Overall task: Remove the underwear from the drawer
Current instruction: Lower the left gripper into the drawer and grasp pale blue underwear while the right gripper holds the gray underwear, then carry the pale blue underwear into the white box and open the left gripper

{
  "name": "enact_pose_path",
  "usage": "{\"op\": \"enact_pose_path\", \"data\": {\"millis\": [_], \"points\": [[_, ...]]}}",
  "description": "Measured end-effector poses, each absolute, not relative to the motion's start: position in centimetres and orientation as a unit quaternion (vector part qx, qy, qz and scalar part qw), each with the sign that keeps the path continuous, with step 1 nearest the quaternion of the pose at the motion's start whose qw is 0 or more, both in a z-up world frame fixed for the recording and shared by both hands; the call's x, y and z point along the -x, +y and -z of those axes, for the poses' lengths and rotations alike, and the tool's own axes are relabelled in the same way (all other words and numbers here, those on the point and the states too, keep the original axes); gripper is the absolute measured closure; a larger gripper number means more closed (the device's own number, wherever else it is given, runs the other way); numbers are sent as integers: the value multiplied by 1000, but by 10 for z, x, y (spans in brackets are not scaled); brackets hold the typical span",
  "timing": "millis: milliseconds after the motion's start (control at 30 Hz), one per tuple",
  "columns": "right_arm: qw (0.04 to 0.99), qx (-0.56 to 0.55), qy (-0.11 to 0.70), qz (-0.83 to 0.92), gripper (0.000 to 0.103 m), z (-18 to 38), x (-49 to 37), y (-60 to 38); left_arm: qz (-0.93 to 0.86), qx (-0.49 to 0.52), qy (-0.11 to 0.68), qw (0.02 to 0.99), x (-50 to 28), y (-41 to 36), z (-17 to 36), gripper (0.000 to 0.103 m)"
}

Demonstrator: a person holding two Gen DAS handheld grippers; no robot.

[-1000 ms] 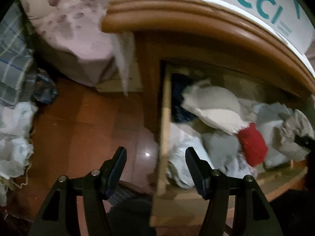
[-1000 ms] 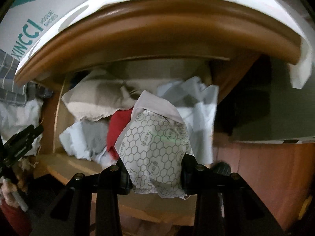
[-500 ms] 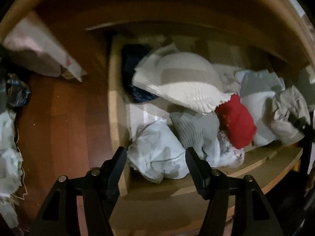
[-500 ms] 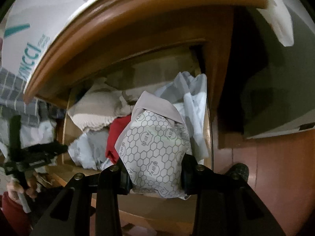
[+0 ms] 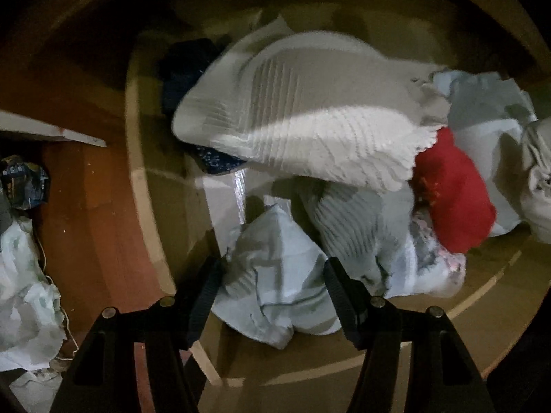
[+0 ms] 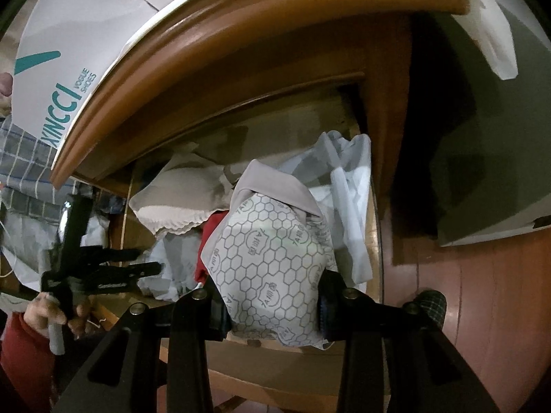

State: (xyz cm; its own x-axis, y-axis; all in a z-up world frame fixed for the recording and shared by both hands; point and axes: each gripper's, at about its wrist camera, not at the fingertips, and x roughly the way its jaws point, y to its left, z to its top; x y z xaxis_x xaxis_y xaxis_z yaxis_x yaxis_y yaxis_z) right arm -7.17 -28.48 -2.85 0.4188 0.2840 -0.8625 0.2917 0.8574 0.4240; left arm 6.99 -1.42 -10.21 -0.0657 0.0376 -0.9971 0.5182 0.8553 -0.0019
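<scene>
drawer (image 6: 373, 213): right tool (image 6: 272, 304) gripping underwear (image 6: 272, 261)

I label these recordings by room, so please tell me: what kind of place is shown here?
Probably a bedroom at home. An open wooden drawer is full of folded underwear, a shoe box lies on the wooden dresser top, and the floor is reddish wood.

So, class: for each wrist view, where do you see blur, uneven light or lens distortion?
Left wrist view: motion blur smears the cream ribbed garment; light falls in one patch, corners dark. Right wrist view: sharper, honeycomb-print underwear crisp; fisheye bends the dresser's wooden edge into an arc.
</scene>
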Motion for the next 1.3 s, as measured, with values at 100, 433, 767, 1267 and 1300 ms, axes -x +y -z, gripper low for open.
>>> {"op": "enact_pose_path", "data": {"millis": [100,433,767,1267,1300], "points": [[798,-267,540,1,68,28,73,-285,182,-195,718,643,-76,-18,111,36],[794,-271,544,-3,68,30,71,-287,175,-228,744,603,-77,-33,131,27],[793,-277,542,-1,68,29,71,-288,165,-237,735,613,-69,-27,127,54],[797,-265,543,-2,68,31,70,-284,184,-182,695,671,-62,3,64,59],[797,-262,544,-2,68,31,70,-283,185,-180,693,674,-62,8,61,59]]}}
